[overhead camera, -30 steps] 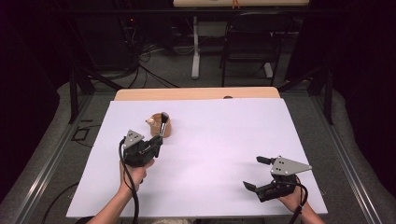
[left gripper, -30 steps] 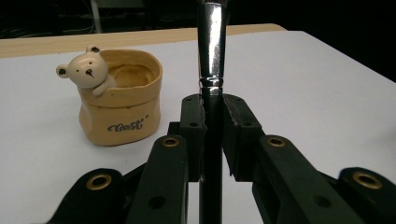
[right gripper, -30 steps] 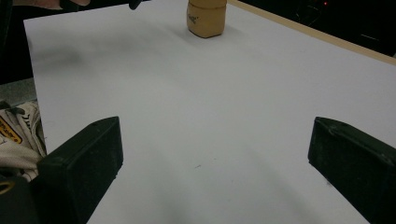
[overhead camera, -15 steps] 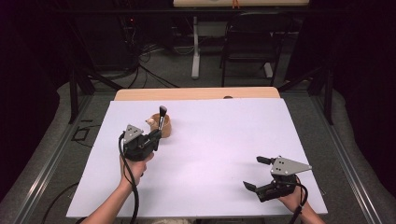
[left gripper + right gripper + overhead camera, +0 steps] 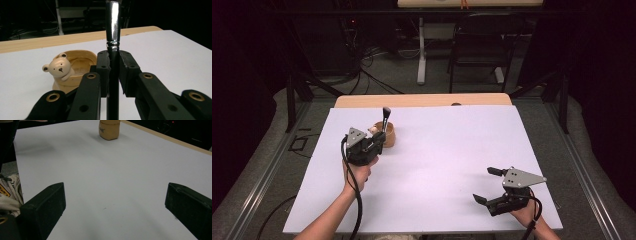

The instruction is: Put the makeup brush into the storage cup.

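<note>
My left gripper (image 5: 378, 141) is shut on a makeup brush (image 5: 386, 116) with a black handle and chrome ferrule, held upright with the bristle end up. In the left gripper view the pads (image 5: 103, 67) clamp the handle of the brush (image 5: 113, 30) just below the ferrule. Just behind the gripper (image 5: 113, 66) a wooden cup with a small bear figure (image 5: 65, 68) sits on the white sheet, to the left of the brush. From above, the cup (image 5: 389, 135) is close beyond the gripper. My right gripper (image 5: 484, 185) rests open near the front right, nothing between its jaws (image 5: 116, 205).
A white sheet (image 5: 447, 145) covers the table, with a strip of bare wood (image 5: 422, 100) along the far edge. The cup (image 5: 109, 129) stands far ahead in the right gripper view. Chair legs and cables lie on the floor beyond the table.
My left gripper has shifted a little away from the person with the brush, closer to the cup, and the brush stands more upright. The right gripper has stayed put.
</note>
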The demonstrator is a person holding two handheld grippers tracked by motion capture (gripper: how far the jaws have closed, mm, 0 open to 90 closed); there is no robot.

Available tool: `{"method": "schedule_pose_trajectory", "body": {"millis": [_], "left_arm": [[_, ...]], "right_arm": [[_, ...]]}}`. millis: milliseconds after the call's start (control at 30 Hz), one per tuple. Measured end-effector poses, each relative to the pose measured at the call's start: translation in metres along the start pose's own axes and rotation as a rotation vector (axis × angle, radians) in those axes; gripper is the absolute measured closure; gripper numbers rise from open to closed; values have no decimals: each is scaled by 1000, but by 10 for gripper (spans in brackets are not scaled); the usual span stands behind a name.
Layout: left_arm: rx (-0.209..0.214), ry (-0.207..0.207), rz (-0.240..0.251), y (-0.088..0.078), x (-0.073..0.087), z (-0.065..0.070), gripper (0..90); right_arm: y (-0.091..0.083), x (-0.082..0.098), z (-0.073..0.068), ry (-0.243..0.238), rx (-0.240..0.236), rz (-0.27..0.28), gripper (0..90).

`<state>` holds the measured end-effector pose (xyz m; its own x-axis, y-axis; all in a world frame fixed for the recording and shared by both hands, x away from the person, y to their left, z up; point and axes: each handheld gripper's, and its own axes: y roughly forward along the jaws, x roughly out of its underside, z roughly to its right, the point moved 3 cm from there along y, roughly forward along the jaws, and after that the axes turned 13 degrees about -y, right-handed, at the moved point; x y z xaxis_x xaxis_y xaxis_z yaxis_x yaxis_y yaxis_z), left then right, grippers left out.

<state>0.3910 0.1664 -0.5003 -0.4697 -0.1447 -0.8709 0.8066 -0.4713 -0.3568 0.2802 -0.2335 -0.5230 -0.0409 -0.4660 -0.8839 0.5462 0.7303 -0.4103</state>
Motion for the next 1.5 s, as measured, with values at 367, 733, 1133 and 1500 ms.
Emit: {"method": "schedule_pose_trajectory", "body": {"millis": [367,733,1133,1500], "left_arm": [[-6,4,11,10,-5,-3,794],[-5,3,5,22,-11,-5,794],[-29,-6,4,32,-20,-11,793],[-42,11,23,45,-25,-10,793]], "right_arm": [[0,0,0,3,2,1,27],[0,0,1,4,2,0,27],[0,0,1,2,1,0,27],[0,0,1,2,2,-2,27]]}}
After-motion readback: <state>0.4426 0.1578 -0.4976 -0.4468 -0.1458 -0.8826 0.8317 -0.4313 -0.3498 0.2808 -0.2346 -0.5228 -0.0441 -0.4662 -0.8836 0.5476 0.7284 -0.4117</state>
